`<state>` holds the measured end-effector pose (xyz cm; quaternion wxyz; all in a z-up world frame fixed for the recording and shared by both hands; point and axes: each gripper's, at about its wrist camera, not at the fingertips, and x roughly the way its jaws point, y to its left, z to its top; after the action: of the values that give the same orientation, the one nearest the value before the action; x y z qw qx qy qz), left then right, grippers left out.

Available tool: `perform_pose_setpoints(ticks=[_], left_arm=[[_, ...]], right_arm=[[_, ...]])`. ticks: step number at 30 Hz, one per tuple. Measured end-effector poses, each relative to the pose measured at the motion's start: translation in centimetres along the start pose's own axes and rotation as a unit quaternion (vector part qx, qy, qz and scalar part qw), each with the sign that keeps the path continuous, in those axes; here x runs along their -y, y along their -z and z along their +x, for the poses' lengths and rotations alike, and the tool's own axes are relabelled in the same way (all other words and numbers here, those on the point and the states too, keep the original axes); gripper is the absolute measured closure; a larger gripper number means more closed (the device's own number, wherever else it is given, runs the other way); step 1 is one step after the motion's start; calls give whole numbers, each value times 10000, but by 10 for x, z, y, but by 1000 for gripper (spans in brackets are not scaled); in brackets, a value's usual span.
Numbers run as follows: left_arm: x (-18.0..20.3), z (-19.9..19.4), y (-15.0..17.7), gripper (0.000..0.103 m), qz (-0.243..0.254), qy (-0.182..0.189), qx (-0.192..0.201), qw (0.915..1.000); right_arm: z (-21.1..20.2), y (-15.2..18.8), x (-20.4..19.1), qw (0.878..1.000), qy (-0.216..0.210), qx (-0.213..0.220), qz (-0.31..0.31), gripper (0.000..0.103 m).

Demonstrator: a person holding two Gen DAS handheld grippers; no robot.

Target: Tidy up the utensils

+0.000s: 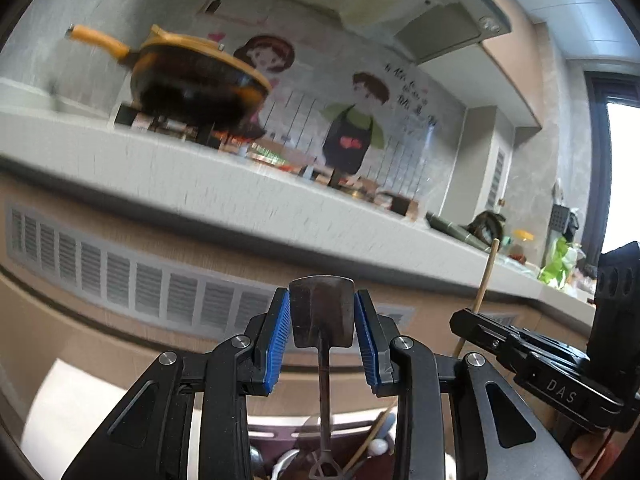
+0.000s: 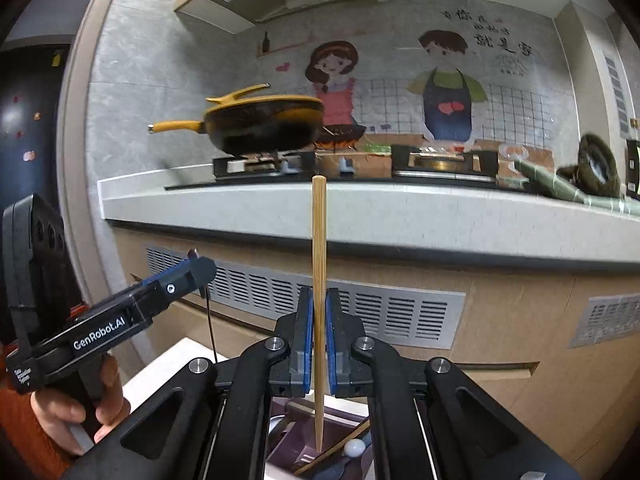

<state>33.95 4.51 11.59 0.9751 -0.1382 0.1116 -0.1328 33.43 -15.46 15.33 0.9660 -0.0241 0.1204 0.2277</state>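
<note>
Kitchen tabletop (image 2: 360, 204) behind. Right tool (image 2: 319, 336) clamps a bamboo chopstick (image 2: 319, 280), upright, tapered tip down. Left tool (image 1: 322, 332) grips a metal spatula (image 1: 322, 312), blade up, handle hanging down.

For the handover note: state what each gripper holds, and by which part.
Left gripper: metal spatula, held across its blade. Right gripper: wooden chopstick, pinched on the shaft, below its middle.

A pale grey speckled stone countertop (image 2: 360, 208) runs across the room above beige cabinet fronts (image 2: 520, 320) fitted with silver louvred vent grilles (image 2: 360, 312). Behind it, a grey tiled wall (image 2: 140, 80) carries a cartoon mural of a girl and an aproned boy (image 2: 444, 88). Bright daylight enters through a dark-framed window (image 1: 622, 168) at the right.
</note>
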Motion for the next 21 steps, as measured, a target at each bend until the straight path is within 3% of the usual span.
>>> perform_pose_setpoints(ticks=[3,8,12,15,19,21], left_arm=[[-10,21,22,70,-5,-67,-232,9997],[-31,42,70,69,-227,-124,-1347,9905],[-29,11,75,67,-231,-266,-1329,9905],[-19,-20,79,67,-96,-487,-1457,9881],[-1,-68,101,67,121,-970,-1826,9783],[15,-92,118,67,449,-1270,-2057,9693]], right_arm=[[14,19,8,9996,-119,-189,199,98],[43,74,18,9925,-72,-1101,532,95],[29,105,20,9861,21,-1536,635,94],[5,117,18,9827,137,-1697,730,80],[-37,131,11,9809,162,-1713,903,80],[-68,135,0,9832,211,-1592,867,80]])
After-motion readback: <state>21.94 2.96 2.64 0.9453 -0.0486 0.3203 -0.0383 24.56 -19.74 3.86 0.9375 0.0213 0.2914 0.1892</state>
